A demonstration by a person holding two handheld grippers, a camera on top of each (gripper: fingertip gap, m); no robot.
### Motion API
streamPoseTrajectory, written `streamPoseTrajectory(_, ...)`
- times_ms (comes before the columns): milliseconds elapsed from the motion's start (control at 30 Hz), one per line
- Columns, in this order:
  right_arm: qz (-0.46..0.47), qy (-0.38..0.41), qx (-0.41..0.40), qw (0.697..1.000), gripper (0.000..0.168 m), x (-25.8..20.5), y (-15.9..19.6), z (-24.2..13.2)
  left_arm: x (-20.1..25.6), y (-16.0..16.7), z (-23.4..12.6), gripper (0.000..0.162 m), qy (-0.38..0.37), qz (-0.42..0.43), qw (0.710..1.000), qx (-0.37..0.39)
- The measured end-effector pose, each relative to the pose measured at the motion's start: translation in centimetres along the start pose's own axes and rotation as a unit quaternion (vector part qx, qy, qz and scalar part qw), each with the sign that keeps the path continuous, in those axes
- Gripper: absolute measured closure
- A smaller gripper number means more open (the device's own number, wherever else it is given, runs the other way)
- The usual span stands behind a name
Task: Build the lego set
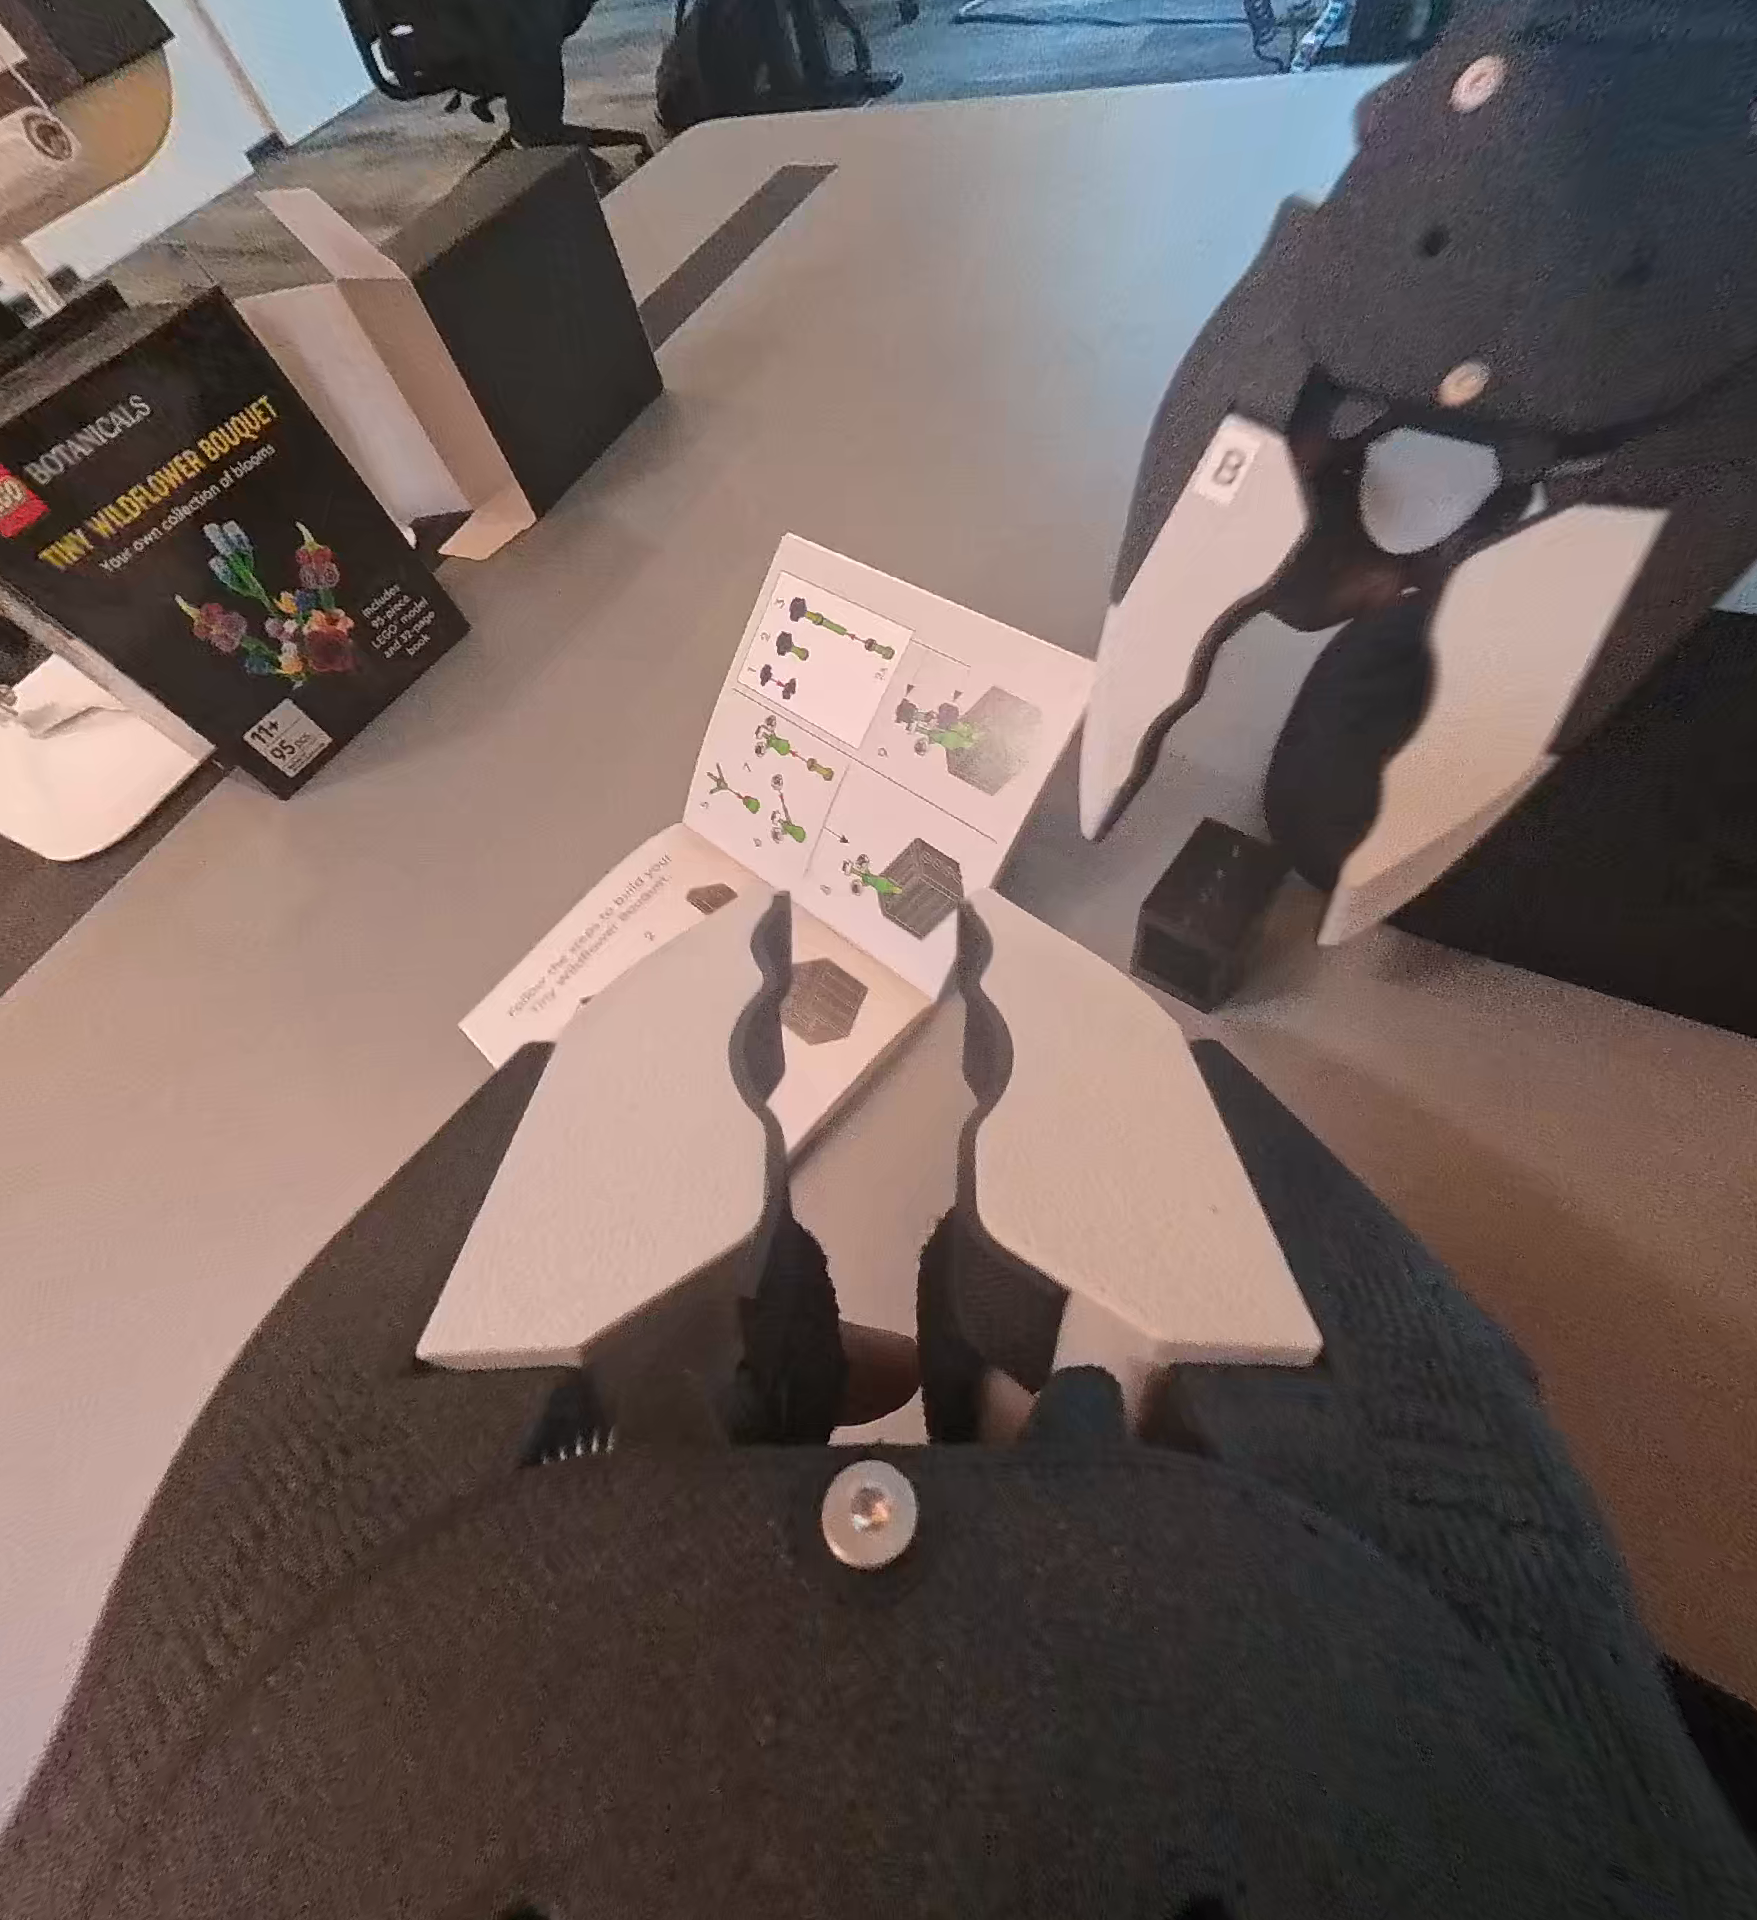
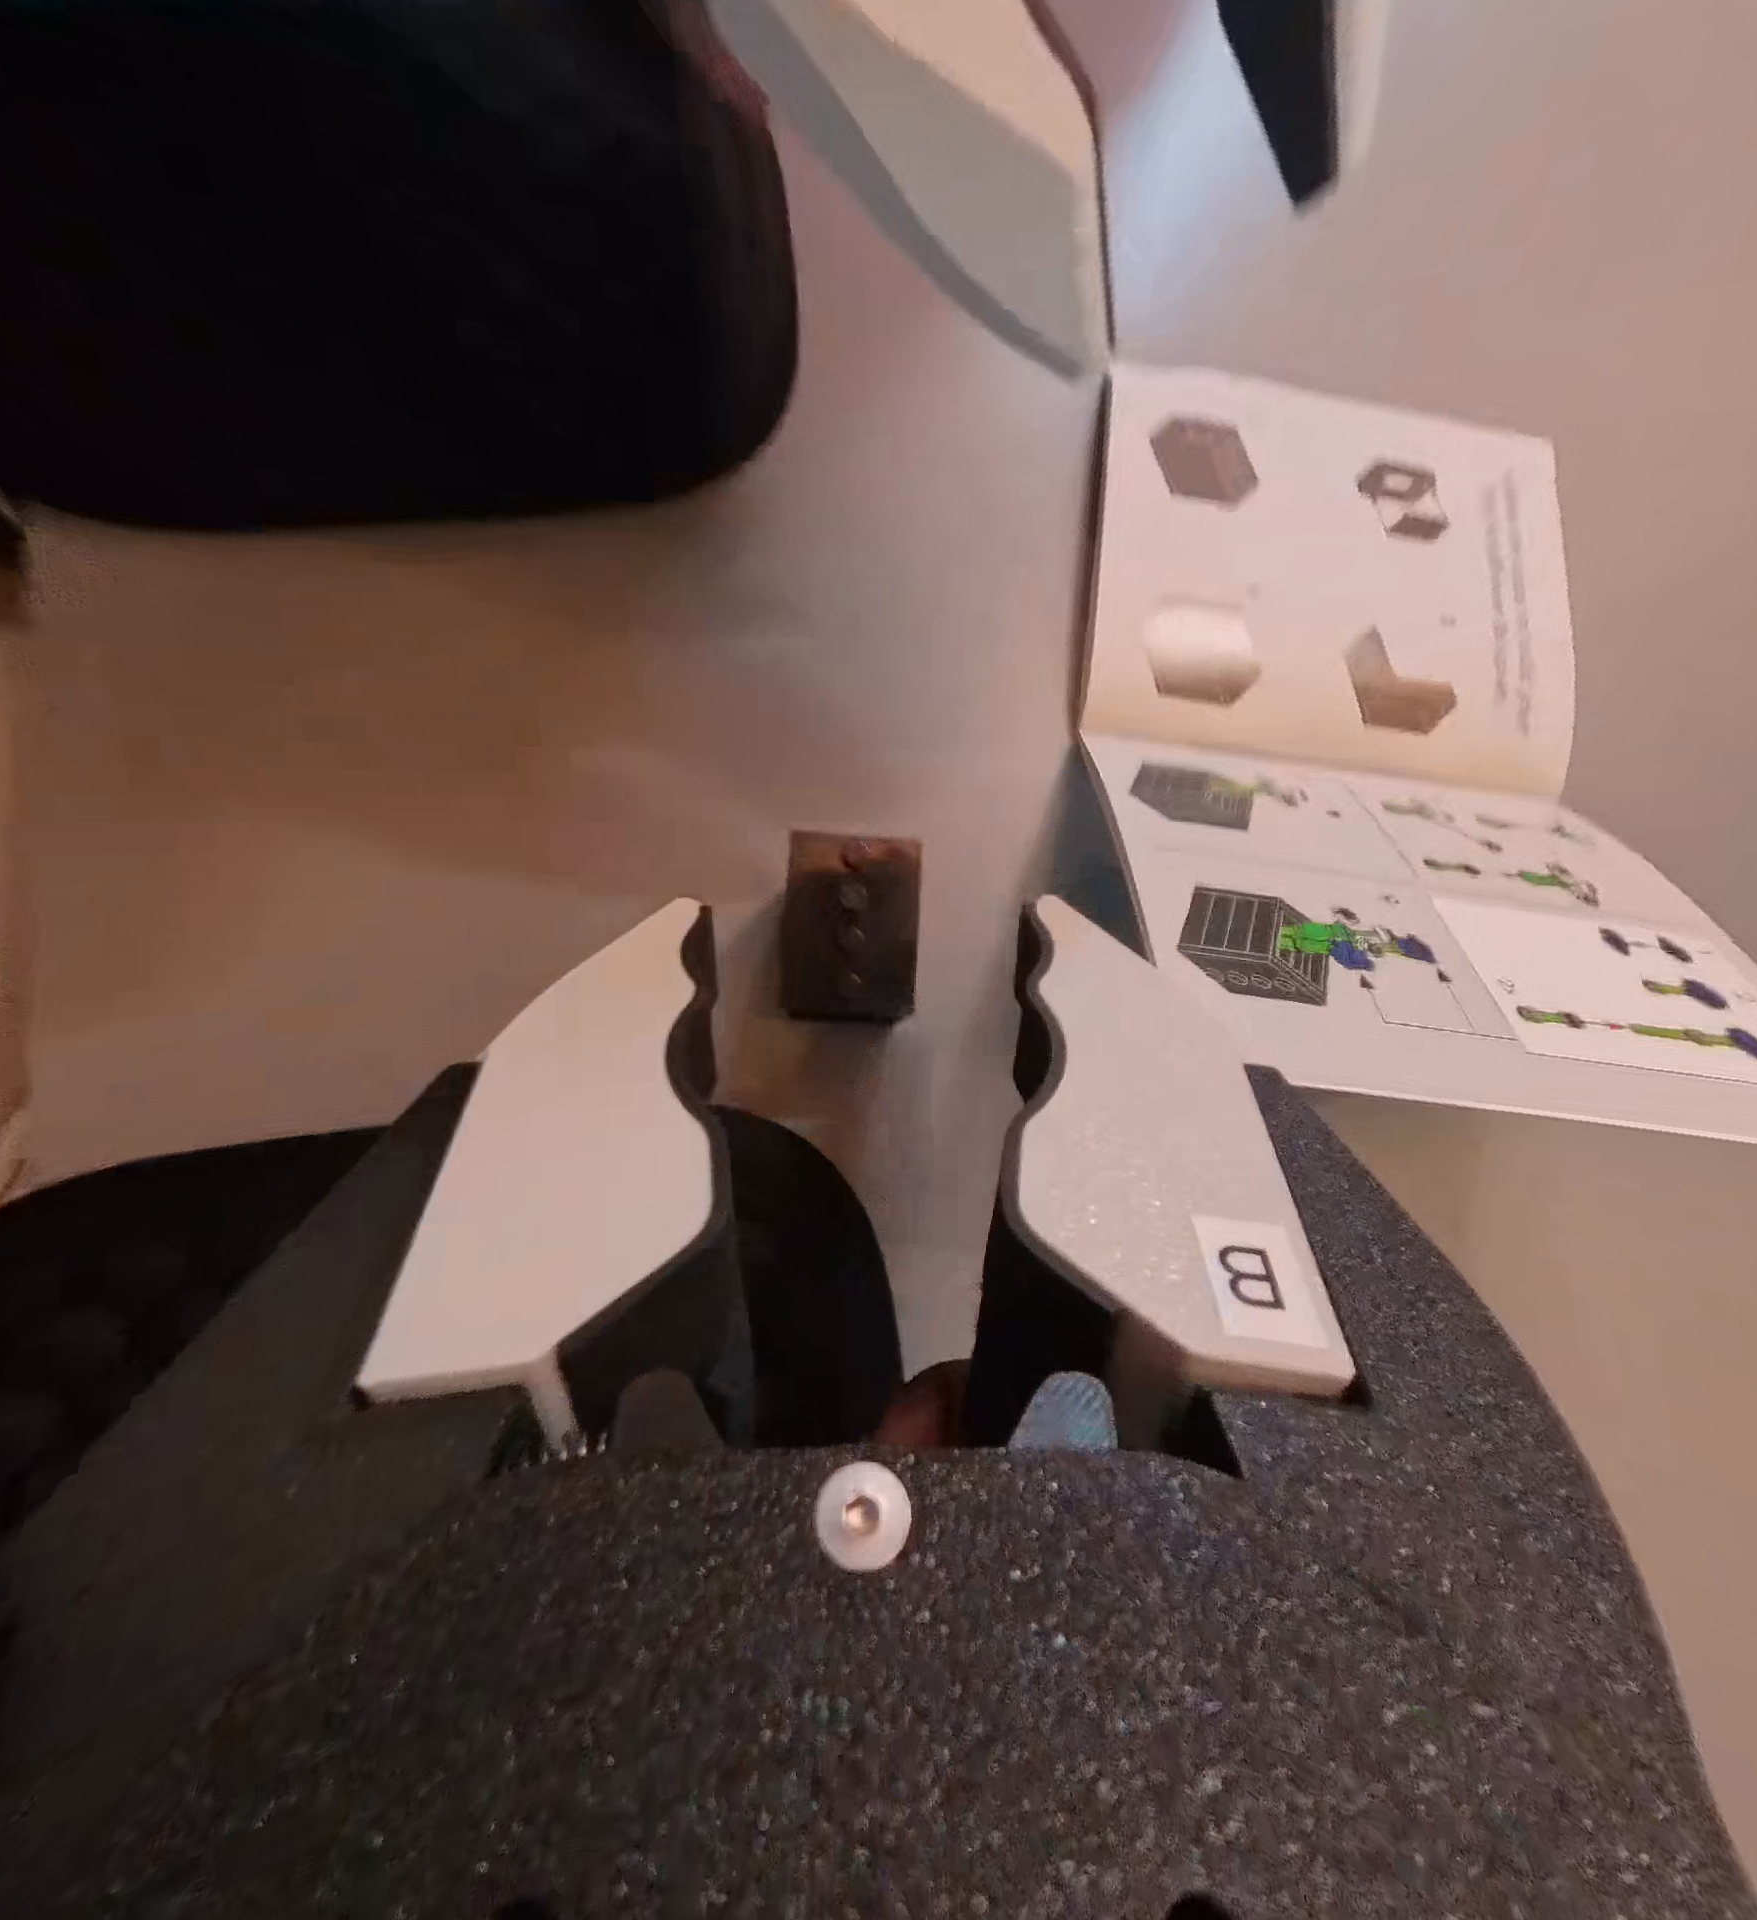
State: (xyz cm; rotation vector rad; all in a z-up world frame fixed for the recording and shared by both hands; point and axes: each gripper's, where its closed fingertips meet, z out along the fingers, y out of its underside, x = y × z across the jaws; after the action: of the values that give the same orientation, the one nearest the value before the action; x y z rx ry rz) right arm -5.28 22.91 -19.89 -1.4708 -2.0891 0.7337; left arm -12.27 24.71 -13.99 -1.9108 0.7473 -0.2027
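Observation:
A small black studded Lego block (image 2: 853, 935) sits on the grey table; it also shows in the left wrist view (image 1: 1201, 925). My right gripper (image 2: 866, 920) is open, with its fingertips on either side of the block and not touching it; in the left wrist view it (image 1: 1217, 883) comes down from the upper right. My left gripper (image 1: 869, 912) is open and empty, hovering over the near page of the open instruction booklet (image 1: 853, 748). The booklet (image 2: 1373, 831) lies just right of the block in the right wrist view.
The black Lego set box (image 1: 199, 561) stands at the left, with a black box and an opened white carton (image 1: 531, 312) behind it. A large dark object (image 2: 334, 260) sits beyond the block. A white stand base (image 1: 53, 769) is at the table's left edge.

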Motion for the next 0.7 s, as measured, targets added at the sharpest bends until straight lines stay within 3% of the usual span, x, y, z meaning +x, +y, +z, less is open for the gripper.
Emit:
streamPoseTrajectory(67, -0.002, -0.014, -0.02, 1.0, 0.12, -0.3, 0.5, 0.7, 0.3, 0.2, -0.4, 0.131, -0.002, -0.006, 1.0, 0.01)
streamPoseTrajectory(100, -0.01, -0.021, -0.027, 0.999, 0.141, -0.6, 0.6, 0.9, 0.4, 0.3, -0.6, 0.131, -0.002, -0.008, 1.0, 0.016)
streamPoseTrajectory(200, -0.046, -0.047, -0.06, 0.996, 0.142, -1.4, 0.0, 0.4, 0.9, 0.4, -1.0, 0.131, 0.008, -0.015, 0.999, 0.036)
streamPoseTrajectory(300, -0.099, -0.072, -0.036, 0.992, 0.142, -0.8, -4.1, -2.3, 1.8, -0.2, -1.4, 0.131, 0.025, -0.028, 0.997, 0.067)
streamPoseTrajectory(433, -0.22, -0.035, 0.001, 0.975, 0.142, 6.6, -10.2, -4.9, 2.7, 0.0, -0.8, 0.131, 0.041, -0.032, 0.996, 0.076)
streamPoseTrajectory(567, -0.317, -0.103, -0.023, 0.943, 0.142, 14.2, -9.9, -0.9, 3.8, 0.5, -0.3, 0.131, 0.066, -0.023, 0.995, 0.074)
streamPoseTrajectory(700, -0.311, -0.198, 0.027, 0.929, 0.142, 17.4, -8.5, 4.3, 3.7, 1.1, 0.1, 0.131, 0.065, -0.008, 0.996, 0.067)
